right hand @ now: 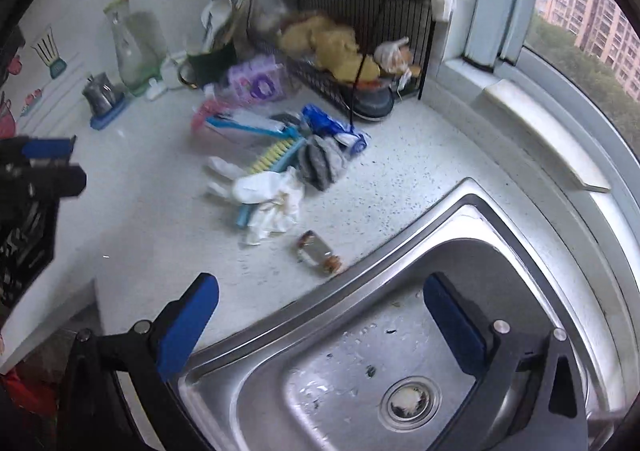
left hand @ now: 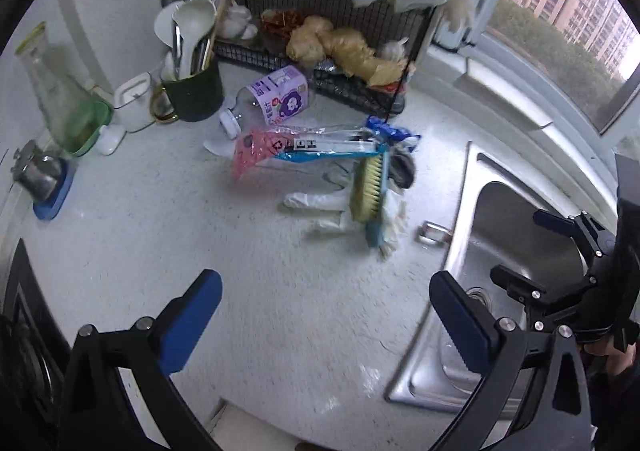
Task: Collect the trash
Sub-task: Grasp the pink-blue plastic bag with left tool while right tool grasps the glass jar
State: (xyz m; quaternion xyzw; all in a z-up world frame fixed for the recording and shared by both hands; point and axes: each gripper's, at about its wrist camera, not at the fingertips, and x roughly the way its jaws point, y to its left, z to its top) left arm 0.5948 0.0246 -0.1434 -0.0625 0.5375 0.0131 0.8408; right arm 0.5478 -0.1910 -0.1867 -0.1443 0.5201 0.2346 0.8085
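A speckled white counter (left hand: 260,291) runs beside a steel sink (right hand: 400,251), with a wire rack (left hand: 320,63) and utensil cup (left hand: 192,91) at the wall. Both the left gripper (left hand: 326,323) and right gripper (right hand: 320,323) hang empty, jaws wide apart. The trash lies mid-counter: a toppled bottle (left hand: 272,99) with a purple label, pink wrapper (left hand: 252,151), crumpled gloves (right hand: 264,195) under a brush (left hand: 368,191), and a small foil wrapper (right hand: 318,253) just beside the sink.

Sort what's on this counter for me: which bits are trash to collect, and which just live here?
Trash, likely:
empty plastic bottle
pink-and-blue plastic wrapper
white disposable gloves
small foil wrapper

Just kitchen items:
scrub brush
utensil cup
wire rack
glass jug
sink
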